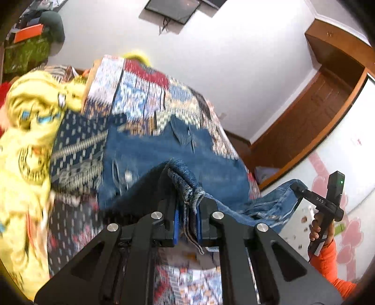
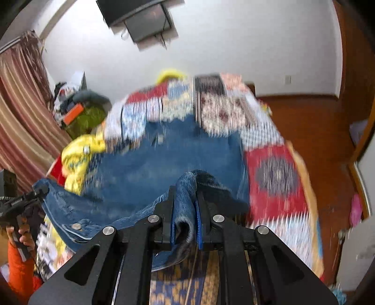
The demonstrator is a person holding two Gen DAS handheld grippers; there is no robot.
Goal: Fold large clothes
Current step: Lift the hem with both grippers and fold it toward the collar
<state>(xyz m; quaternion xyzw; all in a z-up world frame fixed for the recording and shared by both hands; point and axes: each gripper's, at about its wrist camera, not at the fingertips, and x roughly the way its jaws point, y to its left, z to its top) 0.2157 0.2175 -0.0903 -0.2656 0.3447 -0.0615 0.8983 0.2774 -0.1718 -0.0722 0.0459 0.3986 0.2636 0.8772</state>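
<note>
A pair of blue jeans (image 1: 164, 150) lies spread over a patchwork bedspread (image 1: 145, 89) and is lifted at its near edge. My left gripper (image 1: 187, 211) is shut on a bunched edge of the jeans. My right gripper (image 2: 185, 211) is shut on another fold of the jeans (image 2: 164, 159). The stretch of denim between the two grippers hangs above the bed. The right gripper also shows in the left wrist view (image 1: 297, 187), and the left gripper in the right wrist view (image 2: 39, 190). Both views are blurred.
A yellow patterned cloth (image 1: 25, 131) is heaped on the bed's left side and also shows in the right wrist view (image 2: 79, 154). A wall screen (image 2: 143, 18) hangs above. Striped curtains (image 2: 21, 105), a cluttered pile (image 2: 82, 112) and a wooden door frame (image 1: 328, 98) surround the bed.
</note>
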